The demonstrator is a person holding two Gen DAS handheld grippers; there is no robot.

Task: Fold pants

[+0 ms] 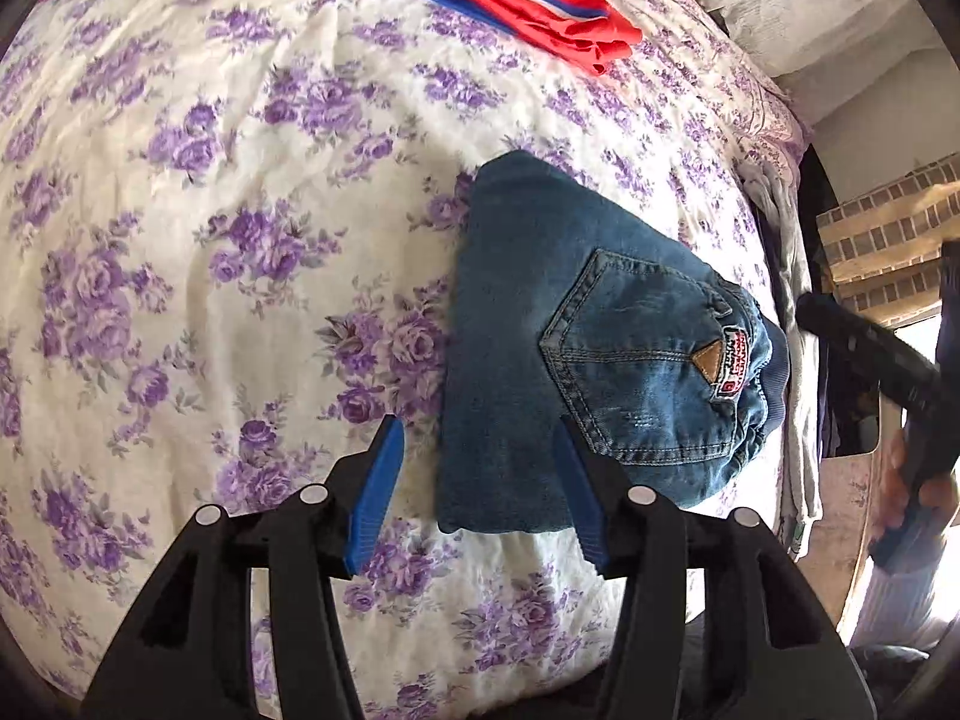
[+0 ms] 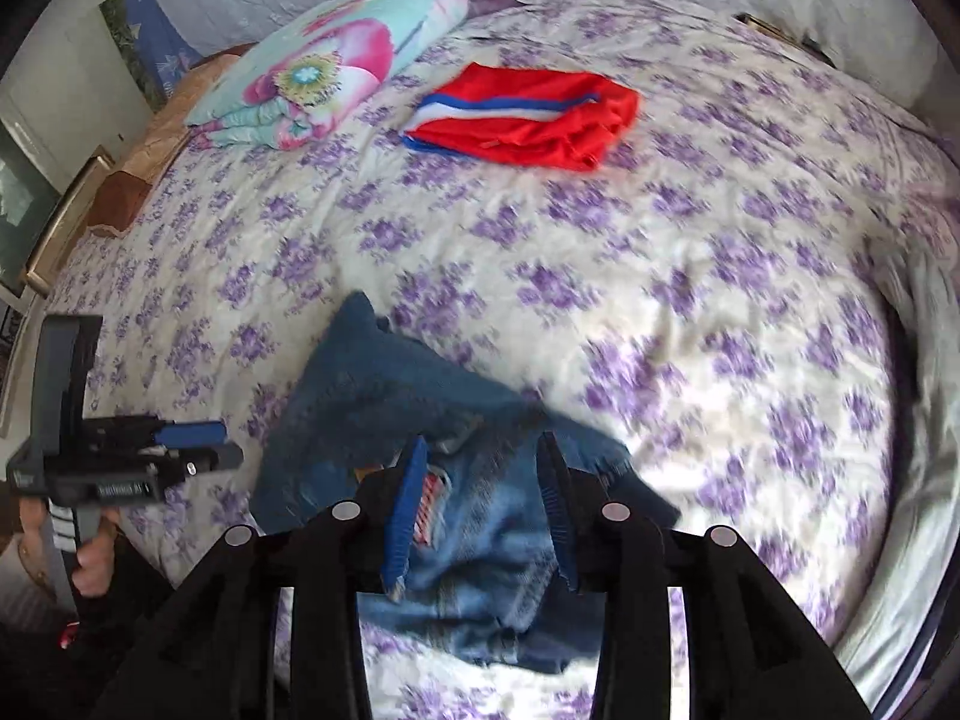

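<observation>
The pants lie folded on the bed, well short of the red garment. Left hand-held gripper: released, beside the pants. Right hand-held gripper: released, above the pants.

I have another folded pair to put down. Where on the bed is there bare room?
Bare sheet lies left of the folded jeans, and between them and the red shorts. Right of the jeans, toward the bed's edge, is open too. It is crowded at the head: the flowered pillow beside the shorts.
</observation>
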